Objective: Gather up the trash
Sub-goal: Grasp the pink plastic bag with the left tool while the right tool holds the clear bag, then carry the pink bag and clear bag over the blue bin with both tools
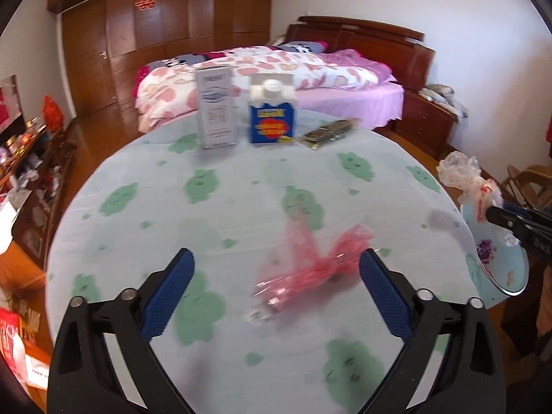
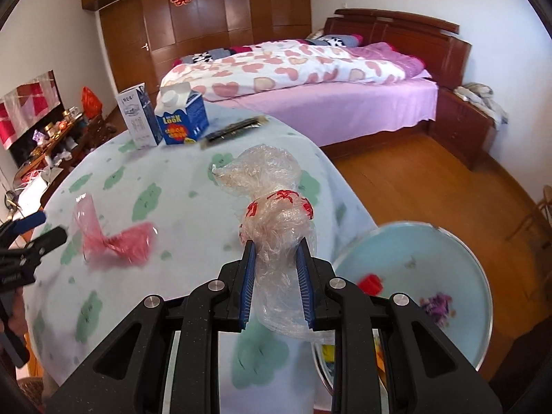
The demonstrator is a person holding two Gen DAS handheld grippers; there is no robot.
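Observation:
My left gripper [image 1: 276, 262] is open above the round table [image 1: 155, 186], its jaws either side of a crumpled pink plastic wrapper [image 1: 310, 262] lying on the cloth; the wrapper also shows in the right wrist view [image 2: 114, 238]. My right gripper [image 2: 276, 252] is shut on a clear crumpled plastic bag with red print [image 2: 272, 200], held up over the table's right edge. The bag shows in the left wrist view [image 1: 465, 176]. A pale blue bowl [image 2: 476, 269] holding scraps sits low to the right, beside the table; it also shows in the left wrist view [image 1: 517, 276].
At the table's far side stand a white carton [image 1: 216, 107] and a blue carton [image 1: 271, 110], with a dark flat packet [image 1: 327, 132] beside them. A bed [image 2: 327, 79] lies beyond. A cluttered cabinet [image 1: 31, 179] is on the left. Wood floor [image 2: 431, 186] is right.

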